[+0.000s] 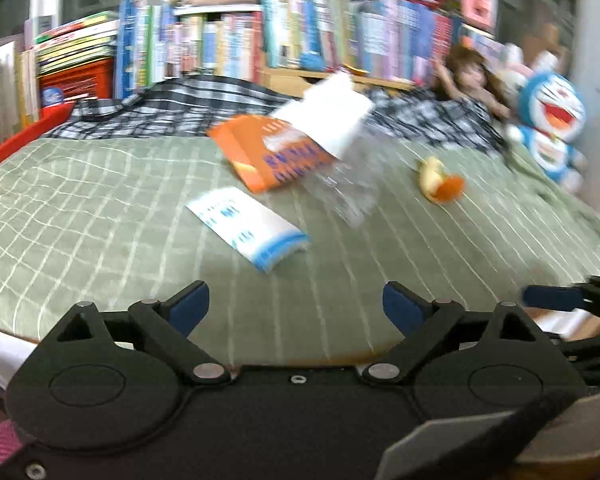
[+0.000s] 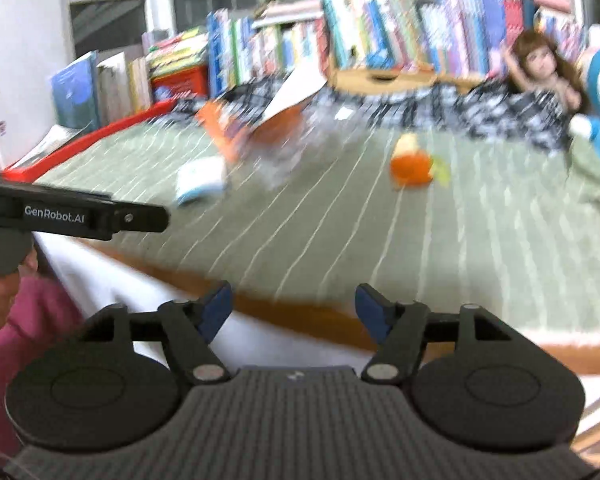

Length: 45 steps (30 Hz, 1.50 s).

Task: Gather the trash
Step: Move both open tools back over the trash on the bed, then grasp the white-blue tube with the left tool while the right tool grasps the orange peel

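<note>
Trash lies on a green checked bedspread (image 1: 80, 216): a white-and-blue wrapper (image 1: 246, 226), an orange packet (image 1: 266, 152), a clear plastic bottle with a white label (image 1: 340, 160) and an orange peel (image 1: 440, 182). My left gripper (image 1: 296, 308) is open over the bed's near edge, short of the wrapper, holding nothing. My right gripper (image 2: 294, 312) is open too, over the bed's edge. In the blurred right wrist view the wrapper (image 2: 200, 180), packet (image 2: 228, 128), bottle (image 2: 296, 148) and peel (image 2: 412, 164) lie farther off. The left gripper's body (image 2: 72, 216) shows at the left.
Rows of books (image 1: 260, 36) line the back behind a black-and-white checked cloth (image 1: 188, 108). A doll (image 1: 472, 76) and a blue plush toy (image 1: 552, 124) sit at the back right. A red rail (image 1: 16, 140) runs along the left. A hand in a pink sleeve (image 2: 16, 320) holds the left gripper.
</note>
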{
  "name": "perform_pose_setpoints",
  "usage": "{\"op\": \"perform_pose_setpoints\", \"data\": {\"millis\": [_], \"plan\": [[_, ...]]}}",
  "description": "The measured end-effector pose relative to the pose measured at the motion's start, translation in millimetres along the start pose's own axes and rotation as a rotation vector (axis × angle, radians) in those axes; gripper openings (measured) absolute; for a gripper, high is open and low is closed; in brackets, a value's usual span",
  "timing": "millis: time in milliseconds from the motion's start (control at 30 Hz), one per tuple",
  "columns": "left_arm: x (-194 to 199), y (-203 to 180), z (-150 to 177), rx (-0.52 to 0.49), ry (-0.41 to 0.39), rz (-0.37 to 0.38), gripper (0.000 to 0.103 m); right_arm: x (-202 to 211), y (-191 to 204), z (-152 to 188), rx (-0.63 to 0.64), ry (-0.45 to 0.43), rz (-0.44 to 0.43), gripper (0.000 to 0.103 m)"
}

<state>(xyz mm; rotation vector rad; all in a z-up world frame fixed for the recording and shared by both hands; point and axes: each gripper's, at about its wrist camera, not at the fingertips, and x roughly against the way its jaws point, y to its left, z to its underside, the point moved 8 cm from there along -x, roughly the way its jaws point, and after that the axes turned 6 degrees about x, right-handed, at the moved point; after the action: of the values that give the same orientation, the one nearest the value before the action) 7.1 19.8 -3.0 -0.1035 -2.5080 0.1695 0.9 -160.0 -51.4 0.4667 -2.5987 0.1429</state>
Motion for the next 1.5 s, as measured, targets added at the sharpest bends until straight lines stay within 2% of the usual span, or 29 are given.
{"op": "perform_pose_setpoints", "data": {"millis": [167,367,467,667,767,833,867,900,933,1000,1200,1500], "plan": [[-42,11,-23,0.081,0.003,-0.064,0.093,-25,-37,-29,-0.055,-0.047,0.108,0.084],[-94,19,-30,0.143,0.017,-0.115,0.093,-71,-69,-47,-0.098,-0.017,0.179,0.084],[-109,18,-31,0.149,0.02,-0.128,0.093,-93,-75,-51,-0.081,0.014,0.203,0.084],[-124,11,-33,0.096,-0.014,-0.158,0.094,-128,-87,-49,-0.113,0.083,0.194,0.083],[-130,7,-32,0.047,-0.038,-0.179,0.094,-138,-88,-50,-0.097,0.095,0.194,0.075],[-132,4,-30,0.018,-0.052,-0.186,0.092,-141,-83,-52,-0.065,0.099,0.196,0.058],[-133,3,-29,0.013,-0.06,-0.186,0.086,-141,-81,-52,-0.053,0.1,0.198,0.052],[-132,2,-29,0.01,-0.071,-0.184,0.073,-140,-78,-52,-0.043,0.101,0.198,0.046],[-129,2,-29,0.011,-0.08,-0.191,0.068,-138,-76,-53,-0.036,0.098,0.188,0.044],[-124,2,-28,0.025,-0.089,-0.181,0.05,-132,-70,-51,-0.018,0.091,0.161,0.042],[-105,3,-21,0.036,-0.109,-0.158,0.036,-112,-53,-45,0.025,0.072,0.122,0.041],[-64,-6,-6,0.026,-0.134,-0.107,0.031,-81,-29,-36,0.058,0.038,0.078,0.041]]}}
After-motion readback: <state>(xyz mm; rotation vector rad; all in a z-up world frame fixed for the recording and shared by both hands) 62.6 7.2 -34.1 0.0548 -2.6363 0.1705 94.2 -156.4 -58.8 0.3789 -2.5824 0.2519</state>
